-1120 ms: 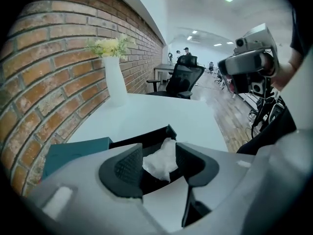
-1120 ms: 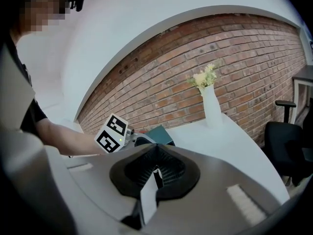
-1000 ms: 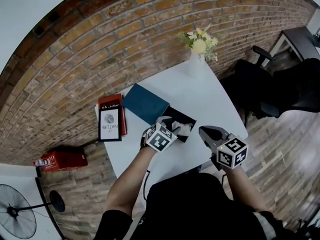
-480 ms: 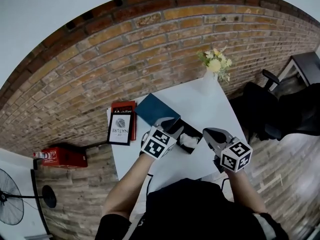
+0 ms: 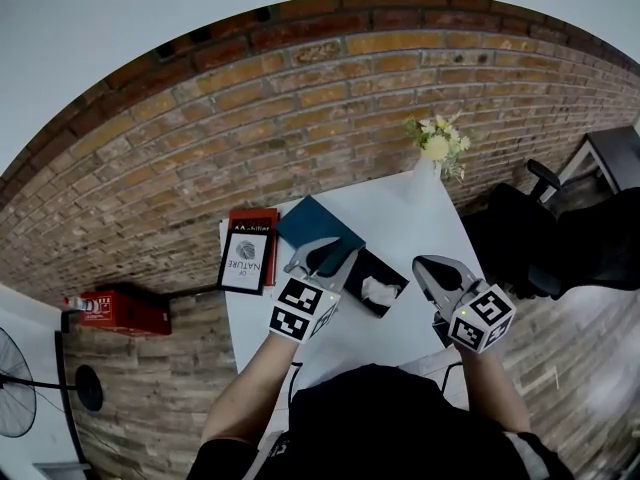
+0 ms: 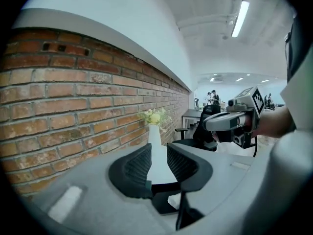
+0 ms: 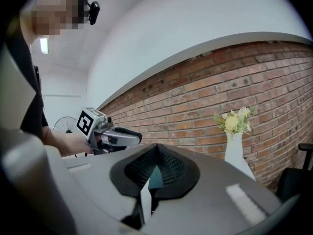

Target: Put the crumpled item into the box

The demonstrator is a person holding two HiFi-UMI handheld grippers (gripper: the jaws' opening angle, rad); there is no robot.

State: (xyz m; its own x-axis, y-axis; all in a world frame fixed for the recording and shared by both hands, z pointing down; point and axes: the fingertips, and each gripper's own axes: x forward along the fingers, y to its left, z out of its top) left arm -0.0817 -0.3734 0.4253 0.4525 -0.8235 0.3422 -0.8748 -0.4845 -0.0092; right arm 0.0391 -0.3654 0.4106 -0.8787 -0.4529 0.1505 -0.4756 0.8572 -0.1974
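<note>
A white crumpled item (image 5: 378, 290) lies inside the open black box (image 5: 393, 272) on the white table (image 5: 400, 218). My left gripper (image 5: 318, 250) hovers just left of the box, over the edge of the teal lid (image 5: 315, 226). Its jaws are closing, and the narrow gap between them holds nothing; in the left gripper view only the vase shows through that gap (image 6: 157, 163). My right gripper (image 5: 427, 266) hangs to the right of the box with its jaws together and holds nothing (image 7: 155, 153).
A white vase of flowers (image 5: 437, 153) stands at the table's far corner. A book (image 5: 248, 258) lies on a red one at the left edge, next to the teal lid. A black office chair (image 5: 520, 228) is off to the right, and a brick wall runs behind.
My left gripper has drawn back from over the box to its left side, and its jaws have narrowed. The crumpled item stays in the box. The right gripper has barely moved.
</note>
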